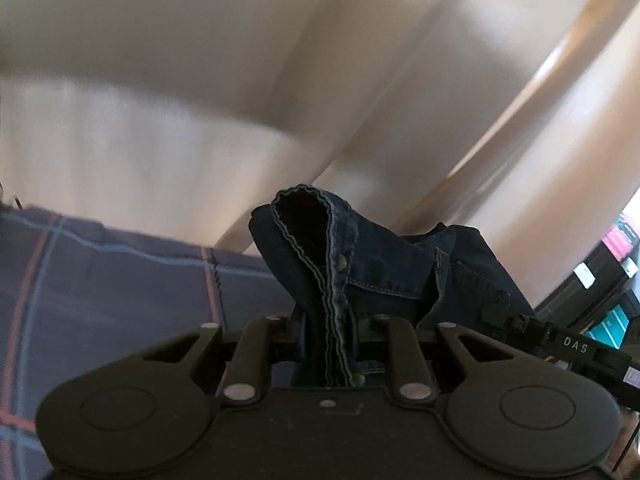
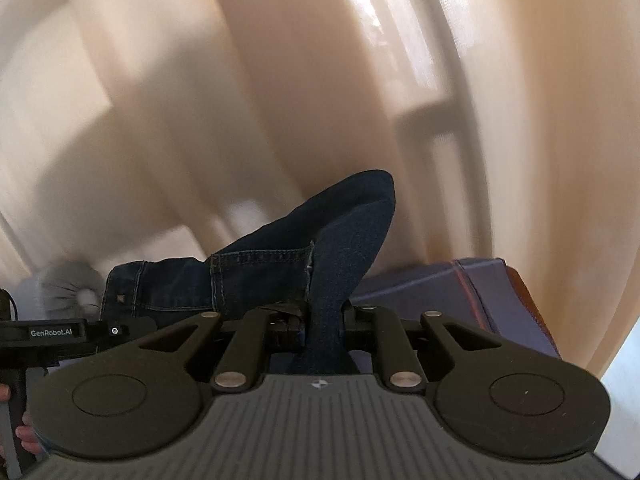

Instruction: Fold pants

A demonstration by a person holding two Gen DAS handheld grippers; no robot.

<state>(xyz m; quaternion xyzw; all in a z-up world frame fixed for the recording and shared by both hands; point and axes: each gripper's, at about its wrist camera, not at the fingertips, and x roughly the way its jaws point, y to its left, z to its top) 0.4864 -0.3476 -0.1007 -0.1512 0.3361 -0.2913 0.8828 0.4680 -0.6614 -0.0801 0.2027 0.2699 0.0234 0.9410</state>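
Your dark denim pants hang lifted between both tools, clear of the plaid blue bedcover that fills the 8 o'clock corner of the left wrist view, with the hemmed, riveted edge rising toward 12 o'clock from your left gripper, whose jaws are clamped on it. In the right wrist view, your right gripper pinches a plain fold of the same denim that stands up toward 12 o'clock. The stitched seams trail off toward 9 o'clock, where the other tool's GenRobot.AI label shows against blurred beige walls.
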